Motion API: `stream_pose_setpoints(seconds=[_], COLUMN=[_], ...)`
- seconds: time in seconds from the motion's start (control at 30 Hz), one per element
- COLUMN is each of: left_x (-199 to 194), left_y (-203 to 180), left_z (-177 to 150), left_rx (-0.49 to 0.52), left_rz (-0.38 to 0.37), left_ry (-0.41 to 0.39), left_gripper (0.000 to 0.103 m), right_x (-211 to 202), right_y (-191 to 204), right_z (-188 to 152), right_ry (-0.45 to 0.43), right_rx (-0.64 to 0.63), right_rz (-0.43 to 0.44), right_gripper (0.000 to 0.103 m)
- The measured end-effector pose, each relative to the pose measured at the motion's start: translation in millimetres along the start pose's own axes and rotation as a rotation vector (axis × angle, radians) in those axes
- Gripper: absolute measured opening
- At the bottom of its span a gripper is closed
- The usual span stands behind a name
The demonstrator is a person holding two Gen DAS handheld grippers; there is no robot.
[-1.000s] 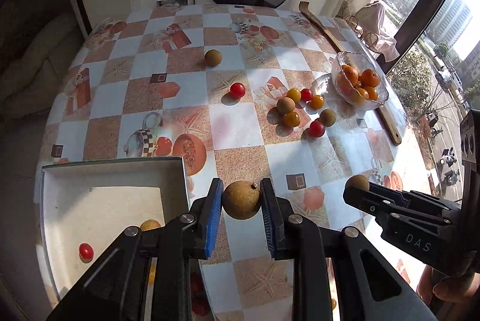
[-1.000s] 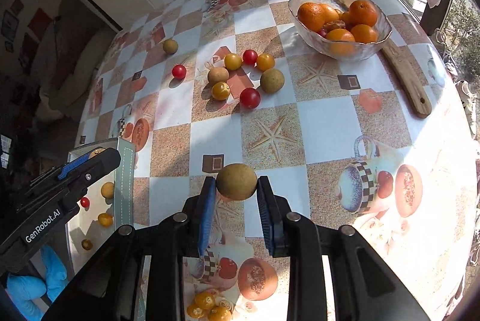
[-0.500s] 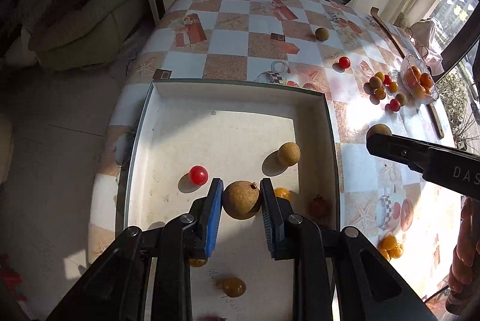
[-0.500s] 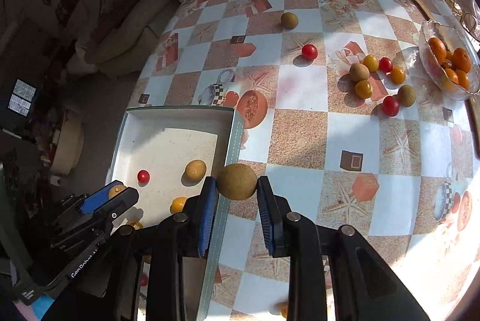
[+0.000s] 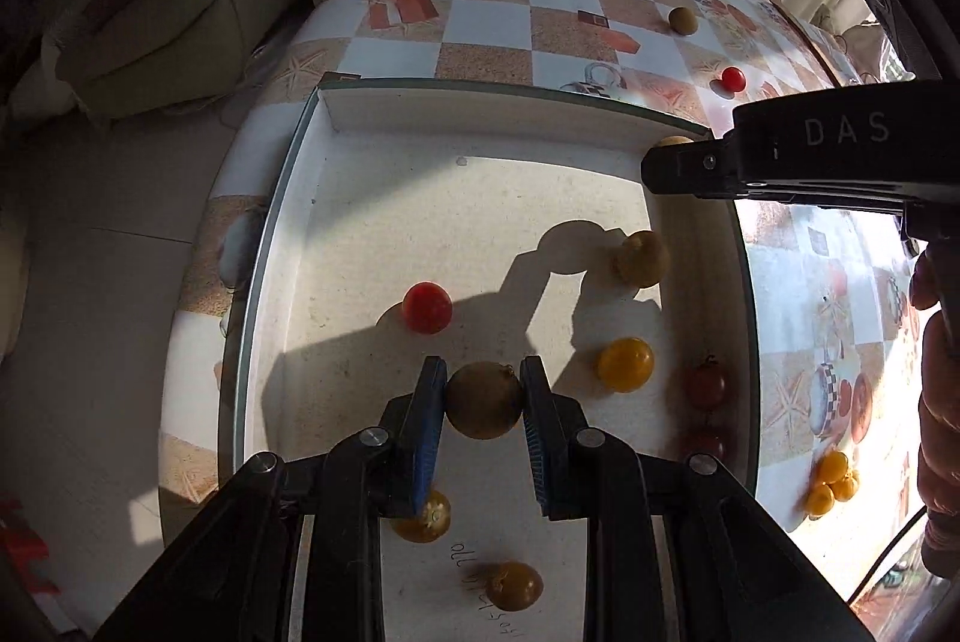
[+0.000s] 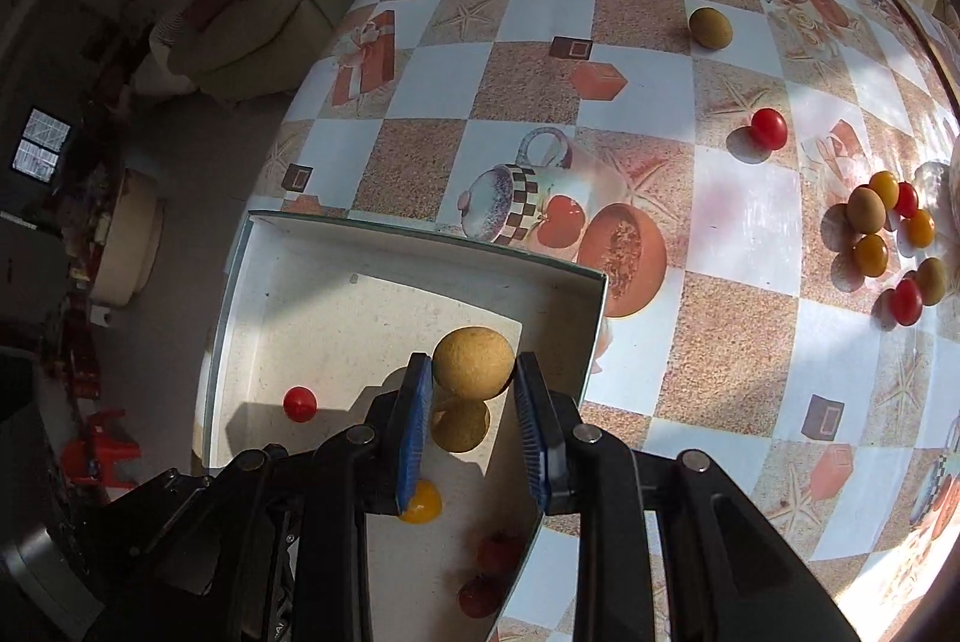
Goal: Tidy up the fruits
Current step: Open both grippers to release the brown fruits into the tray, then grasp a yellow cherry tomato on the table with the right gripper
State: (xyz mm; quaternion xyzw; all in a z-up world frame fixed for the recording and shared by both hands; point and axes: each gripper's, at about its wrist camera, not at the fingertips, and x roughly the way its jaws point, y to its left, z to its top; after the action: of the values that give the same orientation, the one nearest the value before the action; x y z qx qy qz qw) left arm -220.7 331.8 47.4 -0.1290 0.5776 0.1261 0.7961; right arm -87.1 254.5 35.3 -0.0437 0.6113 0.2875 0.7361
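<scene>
My left gripper is shut on a round brown fruit, held above the floor of a shallow white box. My right gripper is shut on a second brown fruit, held over the box's right side; it also shows in the left wrist view. In the box lie a red tomato, a brown fruit, a yellow tomato and several more small fruits.
On the checked tablecloth lie a lone brown fruit, a red tomato and a cluster of small fruits at the right. A sofa stands beyond the table's left edge.
Both grippers, each still holding its brown fruit, have moved left from over the tablecloth to over the white box. The left one has come lower into the box.
</scene>
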Motion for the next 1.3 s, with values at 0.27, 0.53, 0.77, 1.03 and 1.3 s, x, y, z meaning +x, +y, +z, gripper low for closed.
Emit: stream_pose_setpoints(seconds=[0.27,0.53,0.77,1.03,1.3], left_x=[8,17,8,0,-28], left_y=[-2,-5,-8,-13,-47], left_z=[-1,-4,-6,-2,5], left_rx=[0.012,0.025,0.053,0.089,0.202], left_rz=[0.006,0.027,0.060,0.051,0.008], left_ry=[0.024,0.053,-0.008,0.014,-0.025], left_gripper=[0.027,0.027,0.084,0.084,0.084], right_x=[24,36,35,-10,-70], right_y=[2,5,7,4,-64], right_z=[6,6,8,2,-44], right_ry=[0.050,0.075,0.066,-0.056,-0.135], right_rx=[-0.006,-0.030,-0.023,0.026,0.165], right_rz=[-0.041,-0.074,-0.025,0.056,-0.037], right_gripper=[0.031,0.031,0.051,0.081,0.081])
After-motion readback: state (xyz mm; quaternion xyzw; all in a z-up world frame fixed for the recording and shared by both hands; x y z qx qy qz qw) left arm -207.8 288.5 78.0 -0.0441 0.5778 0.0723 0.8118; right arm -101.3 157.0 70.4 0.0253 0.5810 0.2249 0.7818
